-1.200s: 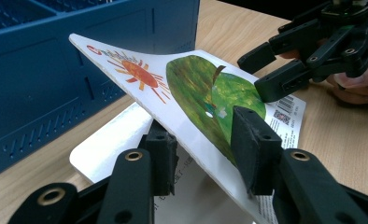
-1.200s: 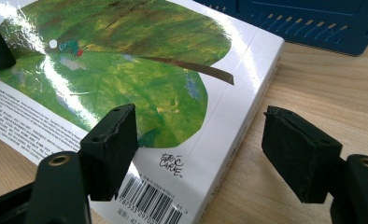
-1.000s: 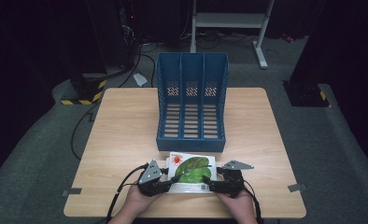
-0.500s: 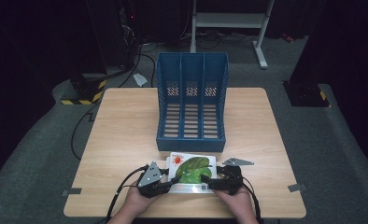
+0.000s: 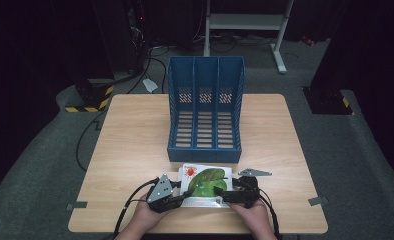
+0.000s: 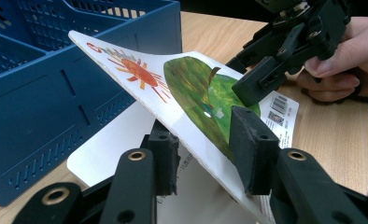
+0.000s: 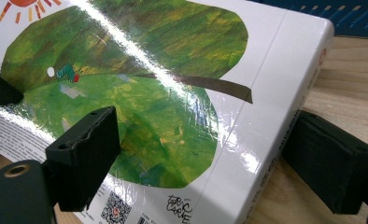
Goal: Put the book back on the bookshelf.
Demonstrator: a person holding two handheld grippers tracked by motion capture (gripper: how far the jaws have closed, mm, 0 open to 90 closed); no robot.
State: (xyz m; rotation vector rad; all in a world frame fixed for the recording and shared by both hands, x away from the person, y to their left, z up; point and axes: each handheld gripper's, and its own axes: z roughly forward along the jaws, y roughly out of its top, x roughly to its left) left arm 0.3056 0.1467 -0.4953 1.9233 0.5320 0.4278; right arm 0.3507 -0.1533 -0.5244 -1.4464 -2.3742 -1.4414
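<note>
Where it lies: glossy white picture book with green leaf cover [image 5: 205,183] beside blue plastic file rack [image 5: 205,110]; left tool [image 6: 196,158]: straddling raised cover, unclamped; right tool [image 7: 210,158]: parted around spine

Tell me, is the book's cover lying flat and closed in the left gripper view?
No. The cover is lifted at an angle above the white page beneath it.

High view looks down from afar; both gripper views closely share the book [image 6: 196,98].
</note>
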